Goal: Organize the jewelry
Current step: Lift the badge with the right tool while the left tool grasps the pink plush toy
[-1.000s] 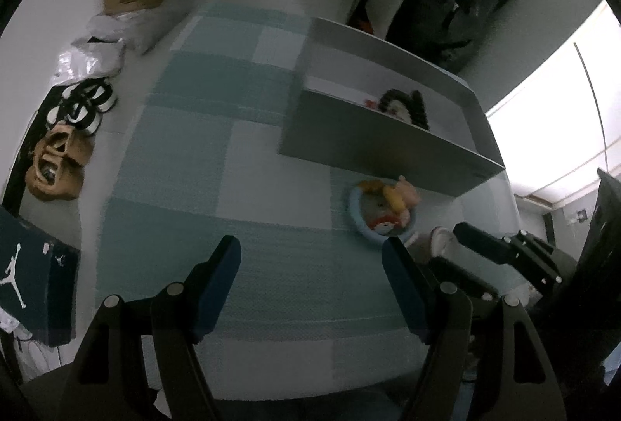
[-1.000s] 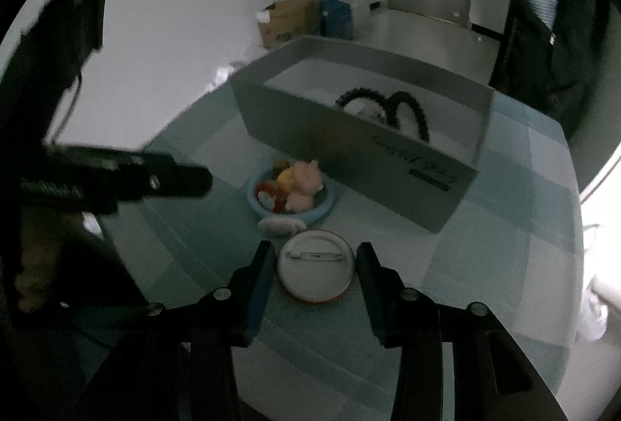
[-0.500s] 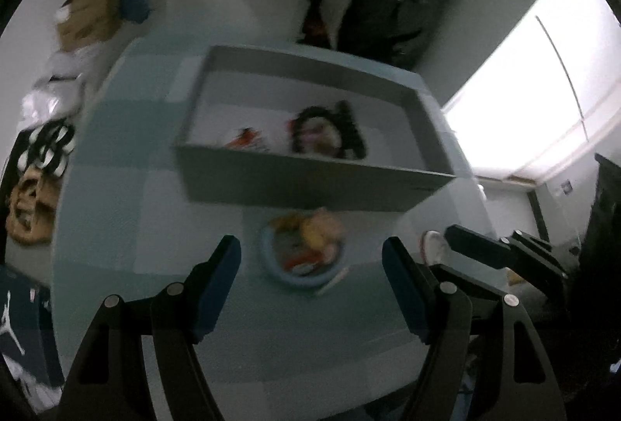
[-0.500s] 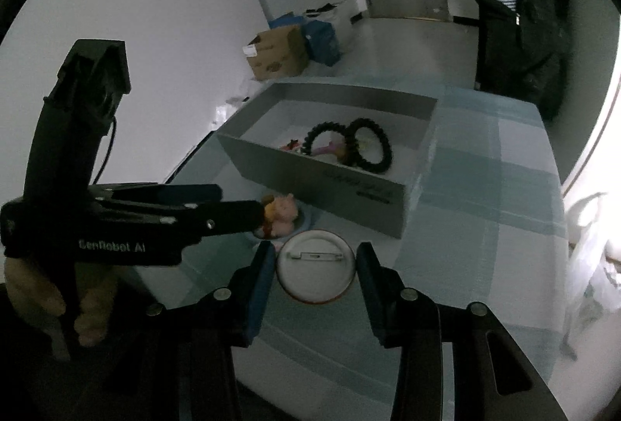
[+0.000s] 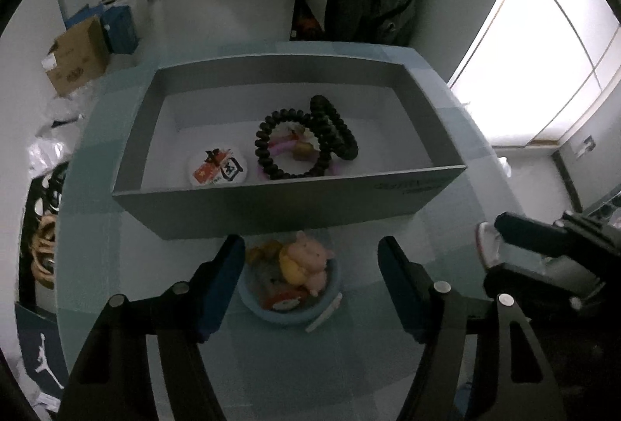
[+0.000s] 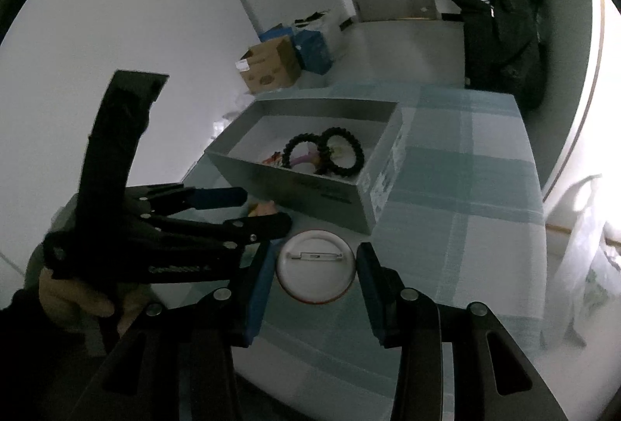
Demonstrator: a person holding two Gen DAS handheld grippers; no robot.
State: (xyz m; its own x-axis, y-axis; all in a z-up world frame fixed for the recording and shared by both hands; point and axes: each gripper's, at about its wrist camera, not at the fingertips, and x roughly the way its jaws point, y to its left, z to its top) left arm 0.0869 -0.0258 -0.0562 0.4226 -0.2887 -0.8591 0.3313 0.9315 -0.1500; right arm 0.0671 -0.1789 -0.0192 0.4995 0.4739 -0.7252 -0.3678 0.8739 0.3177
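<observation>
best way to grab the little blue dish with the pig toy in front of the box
Pinch the blue dish across its outer rim, from above on the near side. It sits flat and round, the pig toy fills its middle, and the grey box blocks the far side. The left tool already straddles it.

Box front wall [image 5: 287,203] hides badge [image 5: 218,167] lower edge; box lettering [image 6: 322,188] unreadable.

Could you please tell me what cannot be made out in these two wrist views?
- Pin badge, right wrist view: only its back shows; the printed face is turned away.
- Pink items under the bead bracelets, left wrist view: mostly covered by them.
- Box label print, both views: too small to read.
</observation>
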